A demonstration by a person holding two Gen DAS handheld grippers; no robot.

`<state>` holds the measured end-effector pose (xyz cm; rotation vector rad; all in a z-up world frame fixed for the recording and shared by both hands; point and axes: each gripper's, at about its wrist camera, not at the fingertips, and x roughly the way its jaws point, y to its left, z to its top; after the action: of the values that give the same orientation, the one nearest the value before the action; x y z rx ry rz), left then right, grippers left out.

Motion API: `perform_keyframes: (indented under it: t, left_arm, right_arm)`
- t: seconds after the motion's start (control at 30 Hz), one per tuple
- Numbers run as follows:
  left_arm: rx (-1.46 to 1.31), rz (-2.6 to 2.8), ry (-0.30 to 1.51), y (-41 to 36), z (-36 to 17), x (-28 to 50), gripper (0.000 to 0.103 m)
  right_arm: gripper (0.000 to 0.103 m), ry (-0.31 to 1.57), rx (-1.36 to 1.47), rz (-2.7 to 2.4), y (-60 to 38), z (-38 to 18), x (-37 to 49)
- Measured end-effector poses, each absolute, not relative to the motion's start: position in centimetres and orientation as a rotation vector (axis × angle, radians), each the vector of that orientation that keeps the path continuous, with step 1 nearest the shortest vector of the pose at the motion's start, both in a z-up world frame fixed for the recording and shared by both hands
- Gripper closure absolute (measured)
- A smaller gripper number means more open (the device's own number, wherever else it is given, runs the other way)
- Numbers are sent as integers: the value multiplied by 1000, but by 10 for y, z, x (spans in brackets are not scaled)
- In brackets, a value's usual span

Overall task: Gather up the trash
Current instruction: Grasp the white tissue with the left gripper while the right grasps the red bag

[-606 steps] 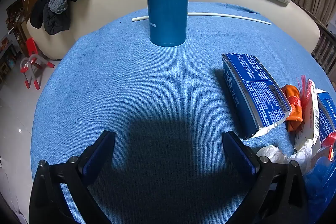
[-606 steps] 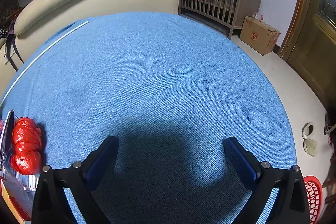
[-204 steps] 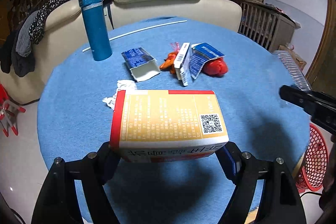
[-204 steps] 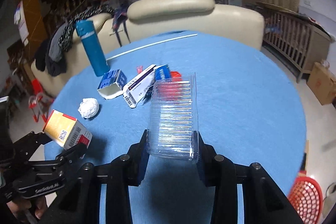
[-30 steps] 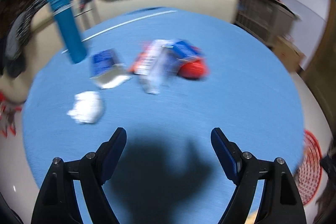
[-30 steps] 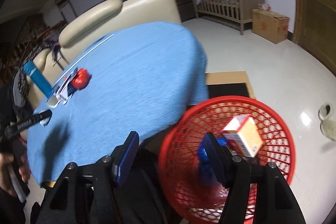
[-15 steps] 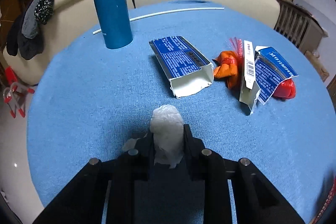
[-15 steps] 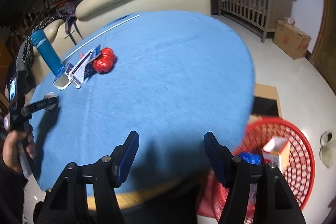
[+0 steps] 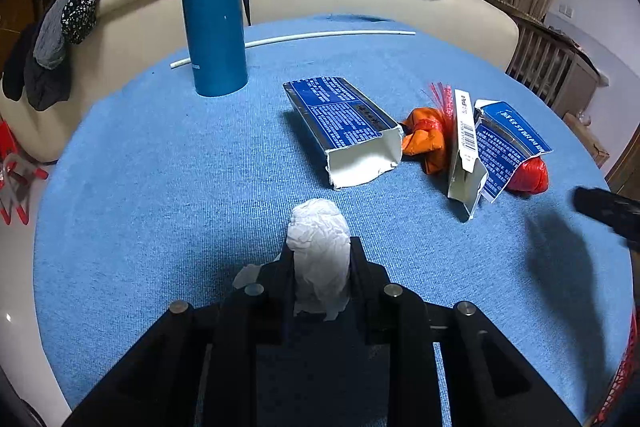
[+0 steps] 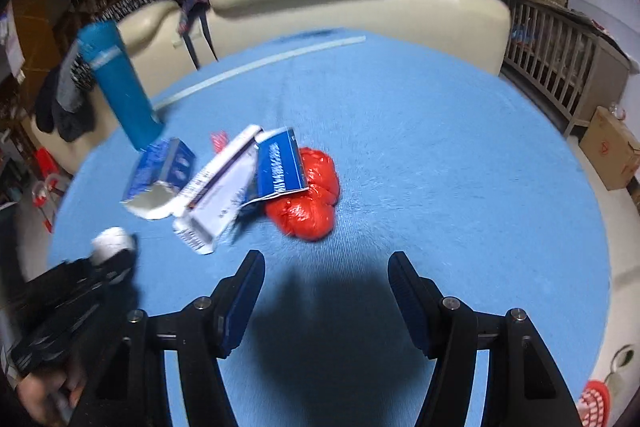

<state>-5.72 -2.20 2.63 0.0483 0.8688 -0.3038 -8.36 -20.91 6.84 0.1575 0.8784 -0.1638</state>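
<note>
A round blue tabletop [image 9: 160, 155] with trash by a tall blue bottle [image 9: 212, 7].
In front of the bottle, the left gripper [image 9: 320, 259] squeezes a white paper ball [image 9: 320, 247]; it could slip out. The right gripper [image 10: 324, 291] is open and empty.

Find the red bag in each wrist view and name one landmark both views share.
Left wrist view: red bag at the right, partly under a blue carton.
Right wrist view: red bag near the middle, ahead of the open right tongs.
Shared landmark: the blue flask.
</note>
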Motion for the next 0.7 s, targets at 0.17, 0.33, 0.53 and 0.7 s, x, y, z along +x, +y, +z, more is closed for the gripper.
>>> perform_keyframes:
  t: [0.17, 0.33, 0.53, 0.7]
  left_arm:
    - [55, -301, 870, -22, 27, -55, 78]
    - [65, -296, 871, -25, 29, -57, 78]
    - [79, -287, 871, -28, 30, -58, 78]
    - [92, -280, 870, -31, 31, -60, 78]
  right_arm:
    - [35, 914, 113, -144, -204, 53, -53]
    - [35, 905, 94, -135, -198, 49, -23]
    - [55, 916, 123, -132, -199, 41, -11]
    - [55, 926, 114, -145, -200, 40, -40]
